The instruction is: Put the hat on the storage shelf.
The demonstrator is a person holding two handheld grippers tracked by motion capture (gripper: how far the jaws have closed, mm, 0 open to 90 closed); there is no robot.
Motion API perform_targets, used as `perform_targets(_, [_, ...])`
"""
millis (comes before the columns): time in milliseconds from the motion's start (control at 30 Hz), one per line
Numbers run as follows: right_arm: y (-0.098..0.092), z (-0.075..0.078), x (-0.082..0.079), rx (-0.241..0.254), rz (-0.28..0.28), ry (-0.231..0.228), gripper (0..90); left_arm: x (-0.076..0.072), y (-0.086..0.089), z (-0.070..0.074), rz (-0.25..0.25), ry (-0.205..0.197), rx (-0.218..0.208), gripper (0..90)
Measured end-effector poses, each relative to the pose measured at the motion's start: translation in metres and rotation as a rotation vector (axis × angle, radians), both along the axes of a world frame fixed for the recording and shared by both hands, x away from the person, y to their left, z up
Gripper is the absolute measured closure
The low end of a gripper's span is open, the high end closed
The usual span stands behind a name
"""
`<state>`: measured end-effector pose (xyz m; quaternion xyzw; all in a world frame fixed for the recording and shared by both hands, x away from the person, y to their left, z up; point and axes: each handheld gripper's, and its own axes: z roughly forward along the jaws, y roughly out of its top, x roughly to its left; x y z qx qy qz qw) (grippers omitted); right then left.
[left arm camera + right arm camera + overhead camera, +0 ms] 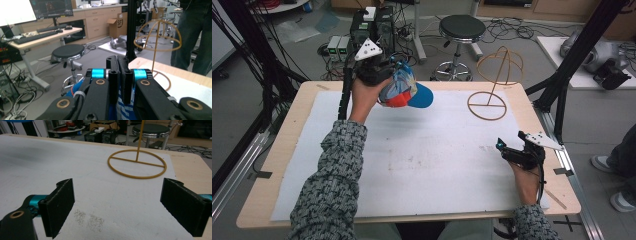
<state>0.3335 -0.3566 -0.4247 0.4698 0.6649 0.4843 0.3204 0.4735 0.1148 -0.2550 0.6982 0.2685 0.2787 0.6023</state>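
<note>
Holding a multicoloured fabric baseball cap with a blue brim (pixel 404 90) clear above the far left part of the white foam mat (pixel 422 160), the left tool (pixel 398 64) has its jaws pinched together on a fold of the cap's blue-and-white striped cloth (pixel 122 110), seen between the black jaws in the left gripper view; the cap hangs below that tool, brim pointing toward the right side of the tabletop (pixel 292 125). What the coming move seems to turn on is the tan wire hat stand with a round base ring and a domed top (pixel 494 82), which stands upright at the far right of the mat, well apart from the cap and off to its right; the stand's long axis is its vertical post, so the cap would likely need to travel sideways and come down over the dome (pixel 157 35) from above. The right tool (pixel 507 150) rests low near the right edge of the tabletop, jaws spread wide and holding nothing; it lies nearer the stand's base ring (pixel 137 163) than the left hand (pixel 362 97), and could probably steady it.
</note>
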Motion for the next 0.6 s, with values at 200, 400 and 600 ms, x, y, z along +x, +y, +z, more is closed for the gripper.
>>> perform_targets(200, [0.002, -0.001, 0.002, 0.003, 0.008, -0.003, 11.3, 0.008, -0.01, 0.02, -0.013, -0.018, 0.0, 87.7])
perform_targets(400, [0.002, -0.001, 0.003, 0.01, 0.014, 0.002, 11.3, 0.017, -0.02, 0.042, -0.024, -0.035, -0.014, 87.7])
perform_targets(600, [0.002, -0.002, 0.003, 0.015, 0.017, 0.006, 11.3, 0.025, -0.036, 0.063, -0.052, -0.061, -0.027, 87.7])
